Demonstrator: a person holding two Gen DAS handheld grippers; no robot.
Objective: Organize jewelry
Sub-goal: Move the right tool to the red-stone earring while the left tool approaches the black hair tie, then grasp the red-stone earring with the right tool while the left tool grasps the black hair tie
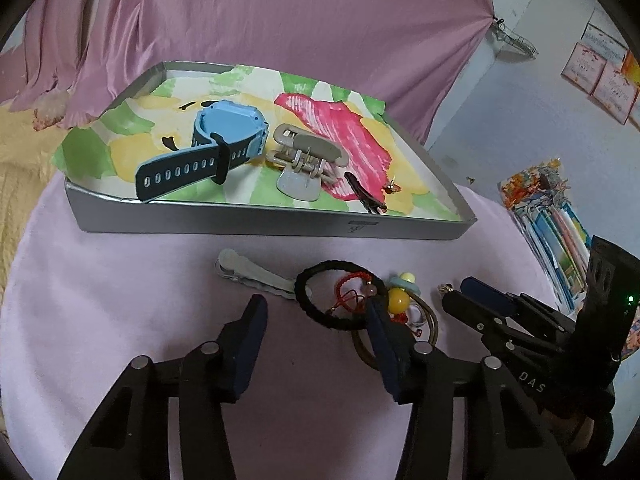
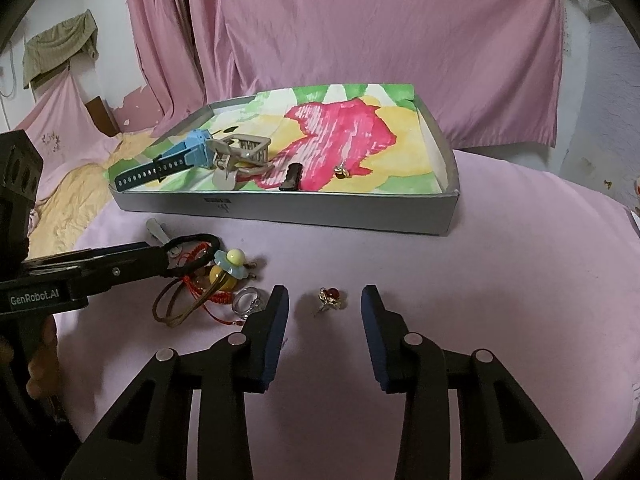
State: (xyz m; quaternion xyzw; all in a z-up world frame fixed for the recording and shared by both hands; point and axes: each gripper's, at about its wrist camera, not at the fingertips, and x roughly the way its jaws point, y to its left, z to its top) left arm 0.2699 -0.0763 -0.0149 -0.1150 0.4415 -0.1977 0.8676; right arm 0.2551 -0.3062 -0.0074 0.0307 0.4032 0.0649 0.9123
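Lying between my right gripper's [image 2: 325, 322] parted, empty jaws is a small gold ring with a red stone [image 2: 330, 297], at twelve o'clock on the pink cloth [image 2: 520, 280]. It looks light, hard and slippery, likely to skid, so I would pinch across the band. At nine o'clock sits a tangle of hair ties and charms [image 2: 208, 280], where my left gripper [image 1: 316, 312] hangs spread wide, clasping nothing. Farther ahead stands the shallow grey tray [image 2: 320, 216].
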